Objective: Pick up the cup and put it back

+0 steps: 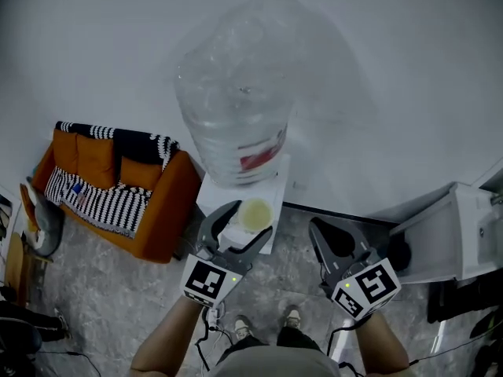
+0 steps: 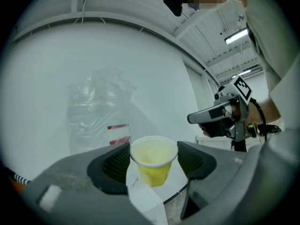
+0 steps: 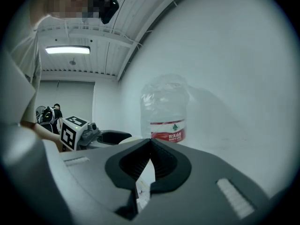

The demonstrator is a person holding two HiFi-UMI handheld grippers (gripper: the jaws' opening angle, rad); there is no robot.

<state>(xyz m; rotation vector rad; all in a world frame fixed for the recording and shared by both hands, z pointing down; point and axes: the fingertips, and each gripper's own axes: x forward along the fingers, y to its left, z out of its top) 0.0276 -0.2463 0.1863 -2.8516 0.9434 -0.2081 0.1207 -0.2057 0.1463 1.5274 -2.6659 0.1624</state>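
Observation:
A pale yellow paper cup [image 1: 256, 213] stands upright between the jaws of my left gripper [image 1: 251, 217], over the white top of a water dispenser [image 1: 214, 196]. In the left gripper view the cup [image 2: 154, 170] fills the gap and its rim touches both pads, so the left gripper [image 2: 153, 149] is shut on it. My right gripper [image 1: 322, 231] hangs to the right of the dispenser. Its jaws meet with nothing between them [image 3: 150, 142].
A large clear water bottle [image 1: 236, 108] sits on the dispenser just behind the cup, against a white wall. An orange sofa [image 1: 118, 187] with striped cushions stands to the left. A white cabinet [image 1: 452, 230] stands at the right. The floor is grey stone.

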